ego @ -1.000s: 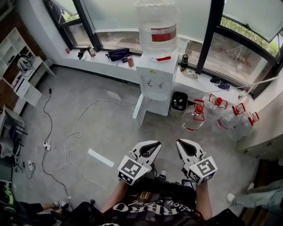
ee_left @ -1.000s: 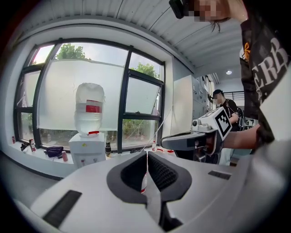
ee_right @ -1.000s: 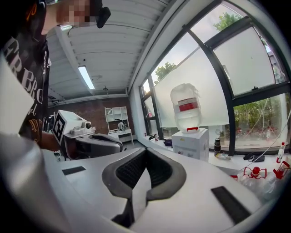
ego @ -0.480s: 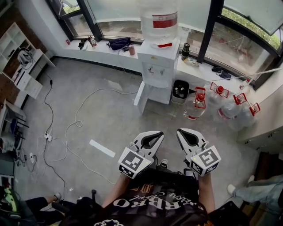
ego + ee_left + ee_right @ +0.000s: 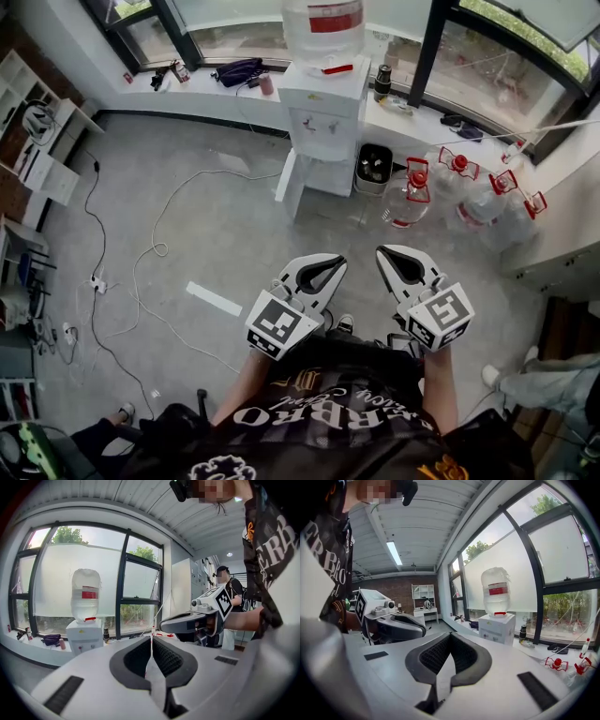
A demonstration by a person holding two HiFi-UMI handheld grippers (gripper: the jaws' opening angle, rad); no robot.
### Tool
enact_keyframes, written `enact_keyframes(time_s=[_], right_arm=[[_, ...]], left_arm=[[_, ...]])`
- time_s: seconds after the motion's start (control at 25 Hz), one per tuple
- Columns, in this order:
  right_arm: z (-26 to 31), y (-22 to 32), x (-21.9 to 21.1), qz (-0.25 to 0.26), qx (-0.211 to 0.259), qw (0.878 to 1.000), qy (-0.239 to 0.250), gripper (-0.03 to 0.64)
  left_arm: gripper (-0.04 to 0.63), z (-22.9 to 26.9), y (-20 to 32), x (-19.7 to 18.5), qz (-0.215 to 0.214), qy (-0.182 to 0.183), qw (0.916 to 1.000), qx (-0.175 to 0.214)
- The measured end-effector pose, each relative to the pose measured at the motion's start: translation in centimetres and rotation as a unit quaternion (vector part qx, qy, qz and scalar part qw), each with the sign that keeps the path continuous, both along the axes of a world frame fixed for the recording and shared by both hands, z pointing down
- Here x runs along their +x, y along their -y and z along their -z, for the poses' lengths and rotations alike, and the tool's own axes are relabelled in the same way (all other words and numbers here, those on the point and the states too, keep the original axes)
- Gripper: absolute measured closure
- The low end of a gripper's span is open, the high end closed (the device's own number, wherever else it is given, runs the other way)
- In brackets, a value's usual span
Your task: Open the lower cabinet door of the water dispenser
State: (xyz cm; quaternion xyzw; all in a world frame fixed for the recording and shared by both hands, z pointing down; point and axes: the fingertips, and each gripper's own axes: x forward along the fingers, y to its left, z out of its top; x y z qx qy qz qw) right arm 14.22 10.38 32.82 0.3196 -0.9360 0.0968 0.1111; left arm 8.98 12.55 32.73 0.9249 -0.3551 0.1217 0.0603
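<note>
Left gripper [image 5: 323,267], right gripper [image 5: 401,261]: jaws together, empty.

The water dispenser [image 5: 323,122] has a smooth white plastic casing with a faint gloss, and the bottle [image 5: 323,19] on top is clear plastic with a red label. The left tongs [image 5: 151,639] and right tongs [image 5: 449,637] are matt pale-grey plastic shells. Their inner pads [image 5: 433,656] are black and finely ribbed, like rubber. The floor [image 5: 234,253] looks like bare grey concrete — matt and slightly mottled. The spare jugs [image 5: 473,206] are clear plastic with red caps. The window frames [image 5: 431,47] look like dark matt metal, and the person's shirt [image 5: 328,412] is black cloth.
</note>
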Motion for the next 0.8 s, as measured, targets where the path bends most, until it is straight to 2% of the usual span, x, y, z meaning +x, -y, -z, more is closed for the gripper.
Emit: enact_keyframes(time_s=[0.4, 0.8], right_arm=[[0.1, 0.7, 2.4, -0.028, -0.001, 1.000, -0.006, 0.607], [-0.3, 0.4, 2.8, -0.015, 0.001, 1.000, -0.010, 0.607]], left_arm=[[0.577, -0.3, -0.2, 0.7, -0.012, 0.003, 0.9999, -0.008], [0.577, -0.1, -0.4, 1.2, -0.013, 0.004, 0.9999, -0.002]])
